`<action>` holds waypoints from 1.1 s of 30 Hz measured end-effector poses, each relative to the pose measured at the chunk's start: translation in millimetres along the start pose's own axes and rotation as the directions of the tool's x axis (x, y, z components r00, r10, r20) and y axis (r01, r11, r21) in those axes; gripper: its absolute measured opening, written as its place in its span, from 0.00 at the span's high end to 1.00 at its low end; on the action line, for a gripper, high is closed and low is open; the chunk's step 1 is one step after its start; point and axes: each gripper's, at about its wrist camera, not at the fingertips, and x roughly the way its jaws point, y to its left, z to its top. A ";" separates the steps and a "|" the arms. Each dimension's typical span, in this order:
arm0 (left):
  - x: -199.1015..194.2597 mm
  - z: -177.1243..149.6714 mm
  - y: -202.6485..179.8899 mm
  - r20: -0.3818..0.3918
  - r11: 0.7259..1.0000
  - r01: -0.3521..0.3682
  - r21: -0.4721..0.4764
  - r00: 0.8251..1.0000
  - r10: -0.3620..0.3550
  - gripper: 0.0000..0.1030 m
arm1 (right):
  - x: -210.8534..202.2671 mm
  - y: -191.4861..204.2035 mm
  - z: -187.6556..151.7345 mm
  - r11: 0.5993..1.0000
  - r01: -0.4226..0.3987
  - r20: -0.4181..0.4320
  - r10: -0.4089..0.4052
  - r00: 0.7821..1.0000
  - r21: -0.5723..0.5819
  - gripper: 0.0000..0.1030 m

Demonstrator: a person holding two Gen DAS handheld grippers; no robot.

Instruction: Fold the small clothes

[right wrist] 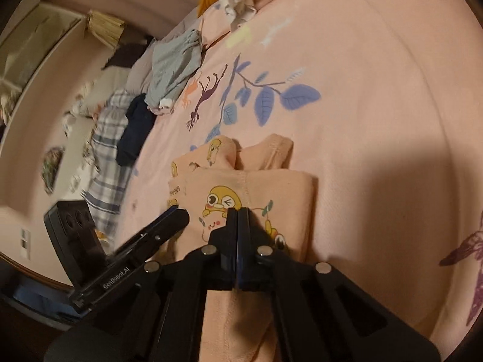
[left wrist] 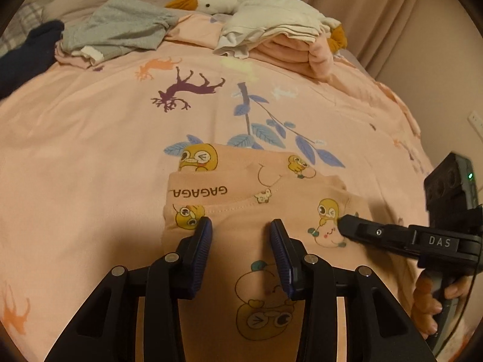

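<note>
1. peach cotton garment [left wrist: 250, 211], printed with yellow cartoon ducks, lies partly folded on the pink bedspread [left wrist: 90, 150], just in front of both tools.
2. left gripper [left wrist: 240, 226] hangs over the garment's near edge, jaws partly apart with cloth showing between them; whether the pads press on it, cannot tell.
3. right gripper [right wrist: 238, 211] has its jaws fully together above the garment's duck print; whether any cloth is pinched, cannot tell.
4. grey clothes [left wrist: 120, 27] and a plush goose [left wrist: 241, 3] lie at the far side of the bed, well apart from the garment.
</note>
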 end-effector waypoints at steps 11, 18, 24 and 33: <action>-3.2 -2.2 -0.9 0.004 0.999 -0.045 0.029 0.999 0.045 0.59 | 4.9 20.4 2.6 0.979 0.143 0.047 -0.137 0.989 -0.148 1.00; -30.1 -18.4 -7.6 0.061 0.990 -0.132 0.050 0.990 0.129 0.82 | -13.0 35.2 -11.4 0.985 0.109 0.085 -0.098 0.992 -0.136 0.92; -68.4 -48.8 7.8 0.070 0.992 -0.125 0.018 0.990 0.123 0.87 | -46.3 56.0 -39.0 0.970 0.132 0.115 -0.110 0.987 -0.206 0.92; -83.1 -114.2 1.7 0.029 0.995 -0.076 0.066 0.997 0.074 0.87 | -49.6 53.3 -91.9 0.943 0.128 0.033 -0.124 0.992 -0.306 0.93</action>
